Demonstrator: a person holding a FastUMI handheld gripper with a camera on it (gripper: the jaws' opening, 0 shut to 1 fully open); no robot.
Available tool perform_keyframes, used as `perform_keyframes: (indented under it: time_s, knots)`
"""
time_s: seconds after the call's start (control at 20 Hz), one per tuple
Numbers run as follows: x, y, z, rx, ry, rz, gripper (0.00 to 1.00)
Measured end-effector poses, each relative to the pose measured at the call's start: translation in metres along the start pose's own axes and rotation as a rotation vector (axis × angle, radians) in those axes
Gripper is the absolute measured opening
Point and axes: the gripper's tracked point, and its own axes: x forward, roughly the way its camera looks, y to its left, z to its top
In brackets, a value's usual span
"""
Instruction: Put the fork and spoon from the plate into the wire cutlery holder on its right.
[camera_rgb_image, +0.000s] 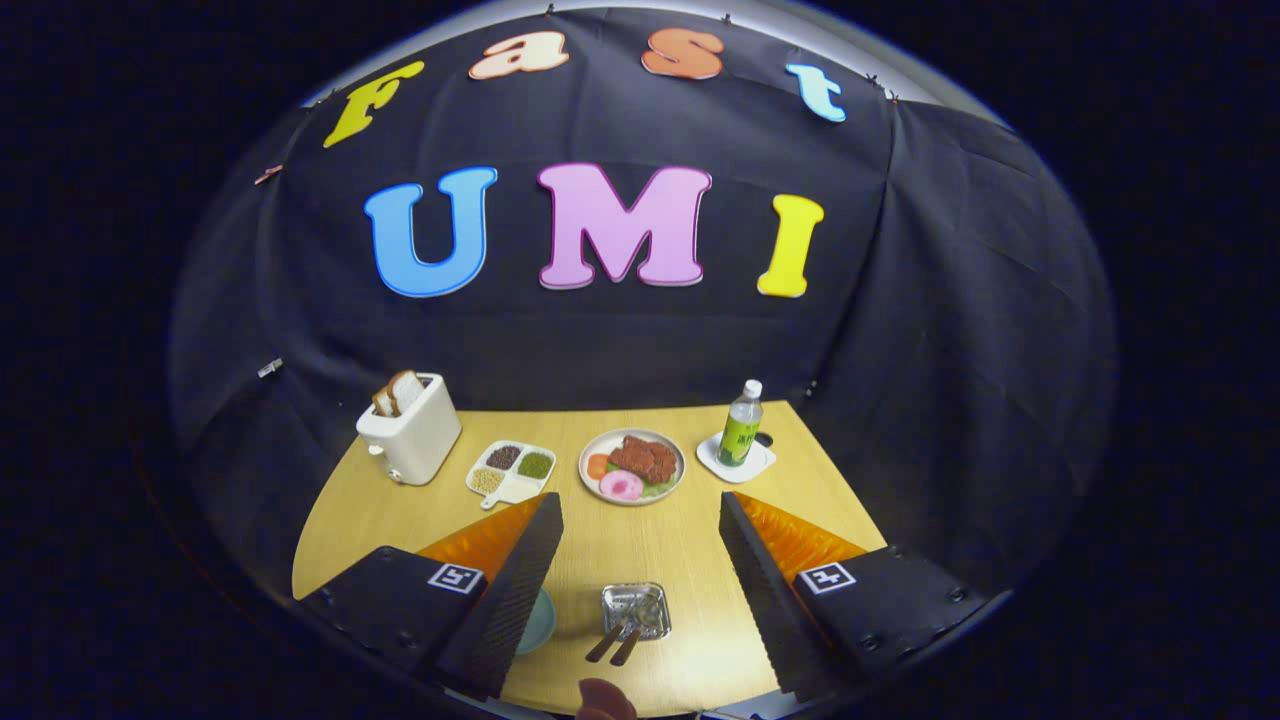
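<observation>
Staged demo booth, not a real kitchen: black cloth wall (930, 330) draped behind and around a light wooden tabletop (640, 550). Props are set in a row like a dining mock-up: white toaster with bread slices (410, 428), white divided dish of beans (511, 470), round plate of fake food (632, 466), green-labelled bottle on a white coaster (740, 427).

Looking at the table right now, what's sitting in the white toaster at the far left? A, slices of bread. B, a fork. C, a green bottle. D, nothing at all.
A: tan slices of bread stick up out of the slot of the white toaster, far beyond the open tool, whose fingers are apart and touch nothing.
</observation>
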Motion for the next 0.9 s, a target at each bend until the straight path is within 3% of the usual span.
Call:
perform_keyframes:
  time_s: [0.15, 0.35, 0.9]
  knots:
    - [-0.020, -0.016, -0.001, -0.035, -0.076, -0.001, 0.98]
    - [-0.034, -0.019, 0.003, 0.013, -0.174, -0.001, 0.98]
    - [-0.046, -0.012, 0.004, 0.036, -0.201, -0.017, 0.98]
